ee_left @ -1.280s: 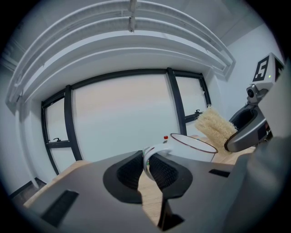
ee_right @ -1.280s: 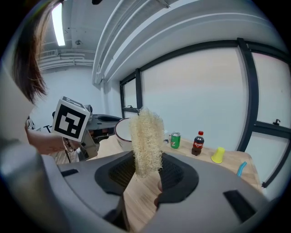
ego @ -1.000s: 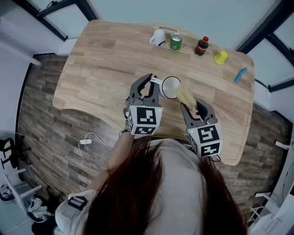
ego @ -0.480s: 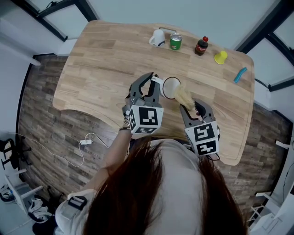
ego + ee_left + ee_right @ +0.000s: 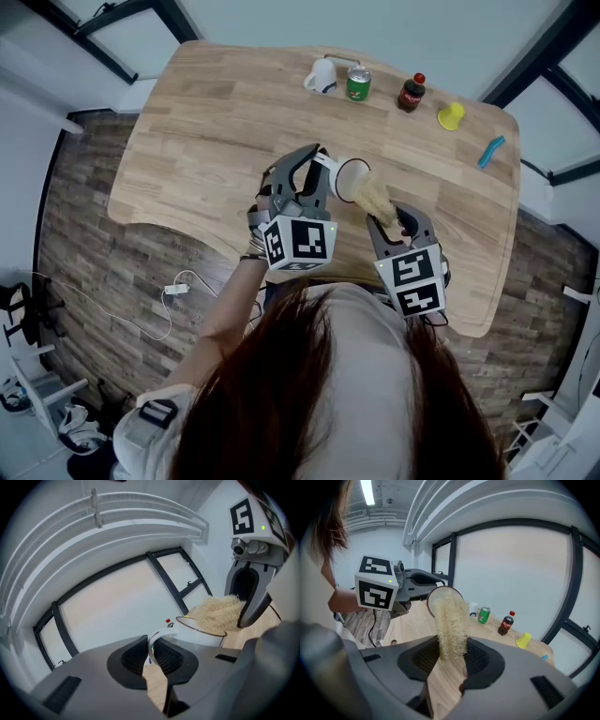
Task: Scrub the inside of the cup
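Note:
A white cup (image 5: pixel 347 179) is tipped on its side above the wooden table (image 5: pixel 206 122), mouth toward my right gripper. My left gripper (image 5: pixel 316 167) is shut on the cup's handle (image 5: pixel 153 646). My right gripper (image 5: pixel 386 223) is shut on a straw-coloured loofah scrubber (image 5: pixel 375 198), whose far end sits in the cup's mouth. In the left gripper view the loofah (image 5: pixel 218 613) fills the cup's rim (image 5: pixel 201 631). From the right gripper view the loofah (image 5: pixel 451 620) stretches out of my right gripper (image 5: pixel 452 656) to the cup's opening (image 5: pixel 435 598), with the left gripper (image 5: pixel 417 581) behind.
Along the table's far edge stand another white cup (image 5: pixel 322 76), a green can (image 5: pixel 358 85), a cola bottle (image 5: pixel 411 94) and a yellow cup (image 5: pixel 451 117). A blue object (image 5: pixel 490 153) lies near the right edge. A cable (image 5: pixel 178 291) lies on the floor.
The left gripper has shifted a little farther and right, tipping the cup's mouth more toward the loofah. The right gripper has stayed almost in place.

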`<state>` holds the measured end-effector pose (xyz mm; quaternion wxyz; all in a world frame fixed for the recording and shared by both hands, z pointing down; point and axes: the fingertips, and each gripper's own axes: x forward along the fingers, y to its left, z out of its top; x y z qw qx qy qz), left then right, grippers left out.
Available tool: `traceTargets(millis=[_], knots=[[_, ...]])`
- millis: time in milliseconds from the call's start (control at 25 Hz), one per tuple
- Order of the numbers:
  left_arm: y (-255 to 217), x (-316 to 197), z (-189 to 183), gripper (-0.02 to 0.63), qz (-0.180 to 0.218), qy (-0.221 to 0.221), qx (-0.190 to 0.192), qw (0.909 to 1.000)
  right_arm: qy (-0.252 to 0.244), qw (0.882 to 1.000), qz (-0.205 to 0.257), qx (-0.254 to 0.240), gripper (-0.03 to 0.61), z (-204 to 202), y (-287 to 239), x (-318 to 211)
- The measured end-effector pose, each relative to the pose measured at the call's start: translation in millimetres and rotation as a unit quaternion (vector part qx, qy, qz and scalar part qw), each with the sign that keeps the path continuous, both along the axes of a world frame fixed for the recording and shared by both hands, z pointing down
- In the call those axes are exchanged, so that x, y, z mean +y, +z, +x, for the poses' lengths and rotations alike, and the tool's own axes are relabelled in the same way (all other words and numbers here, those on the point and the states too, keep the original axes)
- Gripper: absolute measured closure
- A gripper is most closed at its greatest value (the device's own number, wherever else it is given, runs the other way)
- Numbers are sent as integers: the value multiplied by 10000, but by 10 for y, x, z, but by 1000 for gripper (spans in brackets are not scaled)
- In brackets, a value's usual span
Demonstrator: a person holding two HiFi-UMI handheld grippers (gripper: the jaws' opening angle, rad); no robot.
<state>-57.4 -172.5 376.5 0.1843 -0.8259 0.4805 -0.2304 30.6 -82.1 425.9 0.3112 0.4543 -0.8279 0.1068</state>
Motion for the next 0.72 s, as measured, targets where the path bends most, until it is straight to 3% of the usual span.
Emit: traceTargets(millis=[400, 720], knots=[[-7, 16, 104, 569, 406, 318, -519, 9973, -104, 9995, -177, 233, 422, -19, 64, 32], [-10, 28, 178, 569, 559, 487, -714, 9947, -93, 9990, -351, 258, 422, -6, 106, 33]])
